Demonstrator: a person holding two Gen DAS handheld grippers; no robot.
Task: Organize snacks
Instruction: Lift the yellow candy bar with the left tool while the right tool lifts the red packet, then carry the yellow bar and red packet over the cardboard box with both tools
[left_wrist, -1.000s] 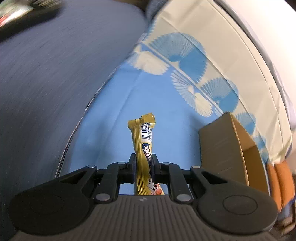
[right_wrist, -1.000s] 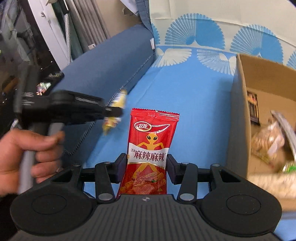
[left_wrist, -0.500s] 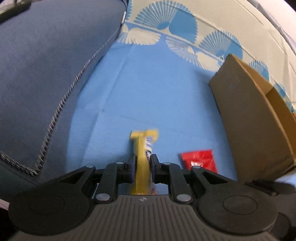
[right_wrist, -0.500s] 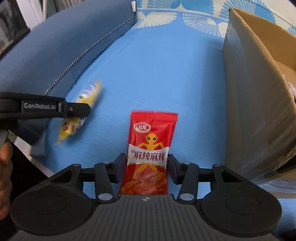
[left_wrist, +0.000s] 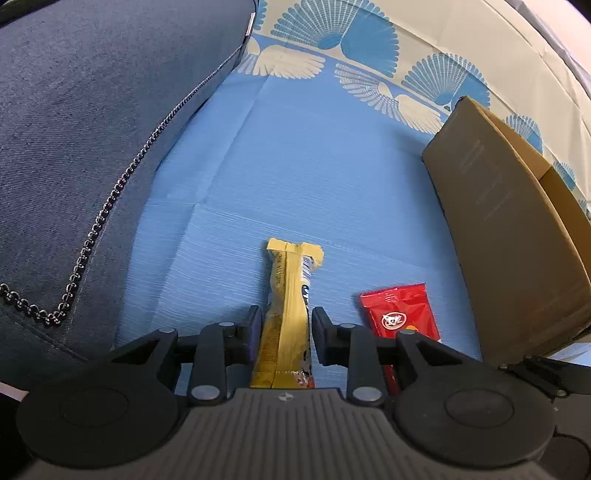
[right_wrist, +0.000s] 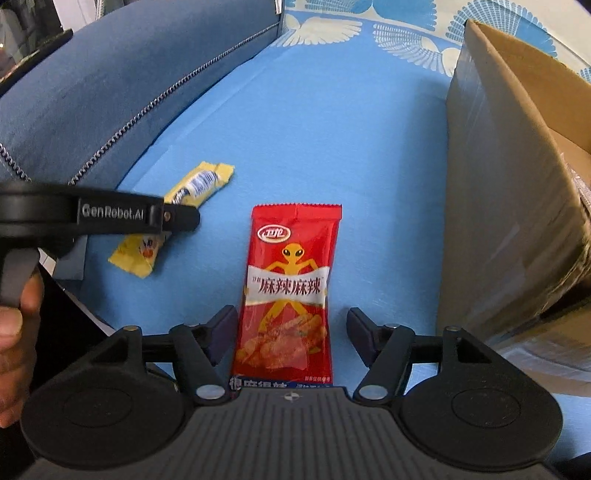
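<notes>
A yellow snack bar (left_wrist: 290, 306) lies flat on the blue cloth (left_wrist: 314, 177) between the fingers of my left gripper (left_wrist: 284, 325), which is open around it with small gaps at both sides. A red spicy snack packet (right_wrist: 290, 291) lies flat on the cloth between the fingers of my right gripper (right_wrist: 291, 328), which is open wide. The yellow bar also shows in the right wrist view (right_wrist: 173, 225), partly under the left gripper's finger. The red packet shows in the left wrist view (left_wrist: 402, 314) to the right of the bar.
A brown cardboard box (right_wrist: 517, 192) stands on the right, close to the red packet; it also shows in the left wrist view (left_wrist: 517, 229). A dark blue sofa arm (left_wrist: 92, 129) with a chain trim rises on the left. A patterned backrest (left_wrist: 369, 48) runs behind.
Both grippers came down to the cloth and opened. The yellow bar and the red packet, gripped before, now lie flat on the cloth.
</notes>
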